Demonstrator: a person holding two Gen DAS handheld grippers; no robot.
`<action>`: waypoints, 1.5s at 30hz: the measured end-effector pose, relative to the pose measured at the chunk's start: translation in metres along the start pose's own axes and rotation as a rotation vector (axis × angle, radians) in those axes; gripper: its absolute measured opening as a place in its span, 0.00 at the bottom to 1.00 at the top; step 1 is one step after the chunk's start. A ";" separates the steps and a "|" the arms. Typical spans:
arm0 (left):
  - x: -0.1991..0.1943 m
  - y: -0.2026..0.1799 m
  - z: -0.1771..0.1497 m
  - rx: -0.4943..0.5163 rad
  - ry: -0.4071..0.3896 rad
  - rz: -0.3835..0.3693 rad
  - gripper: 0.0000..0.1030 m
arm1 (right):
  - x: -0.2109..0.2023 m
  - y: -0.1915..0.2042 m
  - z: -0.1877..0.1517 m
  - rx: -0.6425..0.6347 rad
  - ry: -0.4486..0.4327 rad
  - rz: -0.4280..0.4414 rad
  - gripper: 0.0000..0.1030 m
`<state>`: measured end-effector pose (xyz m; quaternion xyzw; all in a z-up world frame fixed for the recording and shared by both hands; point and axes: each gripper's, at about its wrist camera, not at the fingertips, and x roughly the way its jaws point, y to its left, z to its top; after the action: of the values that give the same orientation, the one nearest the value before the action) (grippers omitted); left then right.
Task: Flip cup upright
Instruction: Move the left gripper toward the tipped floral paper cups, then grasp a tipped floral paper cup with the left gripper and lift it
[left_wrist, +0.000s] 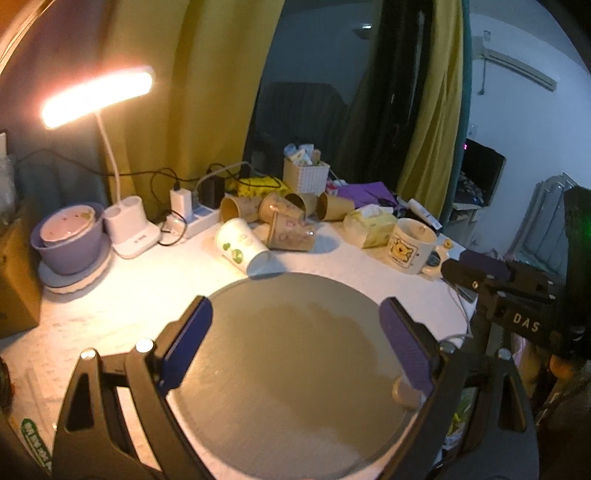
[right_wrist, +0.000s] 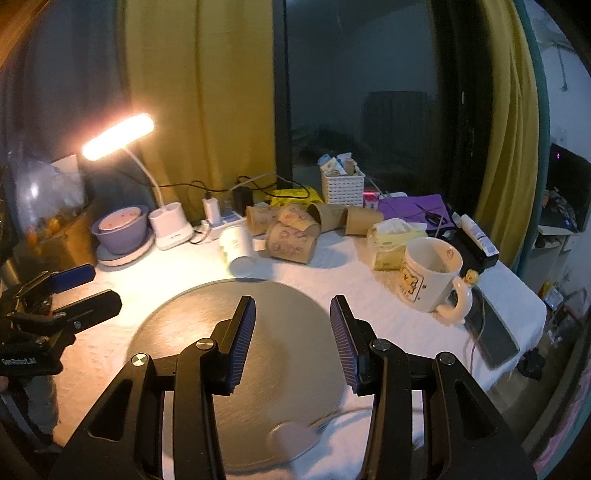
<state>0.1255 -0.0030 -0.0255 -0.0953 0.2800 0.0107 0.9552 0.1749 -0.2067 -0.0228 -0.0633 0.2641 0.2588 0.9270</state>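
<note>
Left hand-held gripper (left_wrist: 295, 334), jaws spread wide and holding nothing, hovers over the near part of a round grey tray (left_wrist: 280, 424). The right hand-held gripper (right_wrist: 292, 334) hangs over the same tray, its jaws parted more narrowly and likewise empty. Both point toward the far cluster of cups, which suggests an approach not yet begun; neither touches any cup.

Just beyond the tray's far rim lies the white paper cup (left_wrist: 242, 246) with green print, on its side, base toward the tray and mouth pointing far-left. It is the nearest toppled cup and probably the one to be turned upright. Behind it, several brown paper cups (left_wrist: 290, 230) lie tumbled together, some touching one another, mouths facing various ways. Their loose heap would crowd any grasp made from the far side.

To the right stands a cartoon mug (right_wrist: 430, 273), upright, handle toward the near right, with a yellow tissue pack (right_wrist: 391, 243) just behind it. At far left a lit desk lamp (left_wrist: 98, 96) on a white base stands beside stacked purple bowls (left_wrist: 70, 240).

The surface (left_wrist: 122, 306) is covered with white cloth. Behind it hang yellow curtains (left_wrist: 218, 81) framing a dark window; a white basket (right_wrist: 342, 187) and a power strip with cables sit along the far edge.
</note>
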 end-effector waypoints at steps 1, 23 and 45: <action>0.009 -0.002 0.003 -0.005 0.012 -0.001 0.90 | 0.006 -0.006 0.003 -0.002 0.005 -0.001 0.45; 0.210 -0.011 0.059 -0.267 0.238 -0.021 0.90 | 0.154 -0.096 0.085 -0.065 0.080 0.033 0.58; 0.334 0.030 0.071 -0.614 0.359 0.109 0.90 | 0.220 -0.122 0.103 -0.048 0.108 0.062 0.58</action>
<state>0.4428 0.0292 -0.1520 -0.3633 0.4316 0.1283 0.8156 0.4449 -0.1873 -0.0520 -0.0911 0.3094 0.2897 0.9011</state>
